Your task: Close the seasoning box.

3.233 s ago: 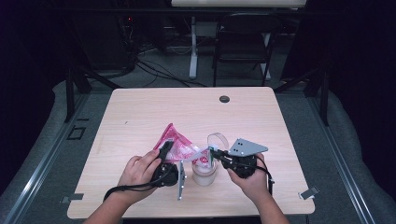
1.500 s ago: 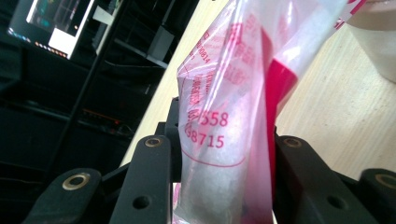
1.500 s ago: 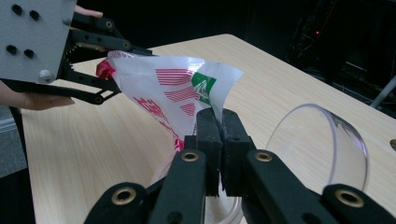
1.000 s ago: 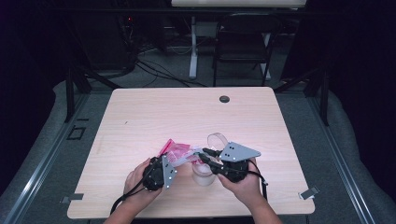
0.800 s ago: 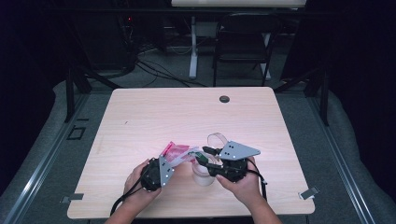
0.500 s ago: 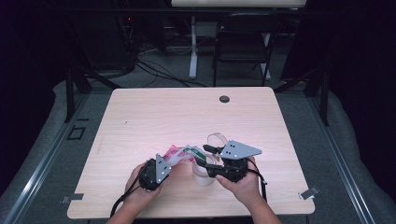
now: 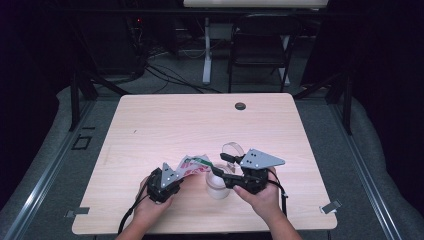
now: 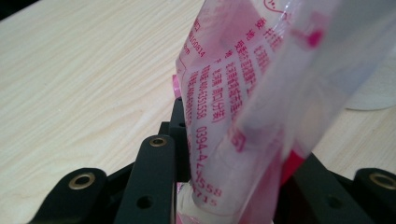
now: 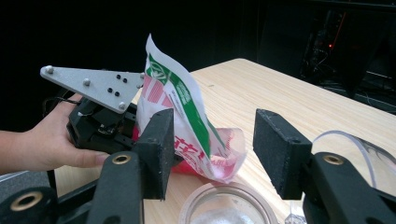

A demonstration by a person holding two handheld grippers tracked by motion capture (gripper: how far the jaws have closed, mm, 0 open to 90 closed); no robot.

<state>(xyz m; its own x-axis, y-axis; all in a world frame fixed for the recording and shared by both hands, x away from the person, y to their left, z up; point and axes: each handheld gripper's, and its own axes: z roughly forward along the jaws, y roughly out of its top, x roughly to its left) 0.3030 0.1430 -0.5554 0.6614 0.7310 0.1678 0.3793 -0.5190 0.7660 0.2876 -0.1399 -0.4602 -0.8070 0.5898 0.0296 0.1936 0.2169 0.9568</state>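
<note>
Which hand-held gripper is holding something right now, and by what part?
The left hand-held gripper pinches the pink printed packet by one end. The right hand-held gripper is open above the clear jar, holding nothing.

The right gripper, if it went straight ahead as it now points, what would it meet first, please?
Probably the pink and green bag held by the left gripper; the right gripper is open, above the clear jar, though depth is unclear.

Crinkly plastic pouch [image 7: 192, 165]: you see pink-red and white film with a green band; magenta print on its translucent side.
Clear round jar [image 7: 218, 186]: see-through wall, white powder inside.
Clear lid [image 7: 232, 150]: colourless, transparent.
Left gripper [image 7: 176, 176]: your black body, grey plate.
Right gripper [image 7: 216, 170]: black jaws, grey plate, brass-coloured rivets.
Counter [image 7: 200, 120]: pale wood grain.
</note>
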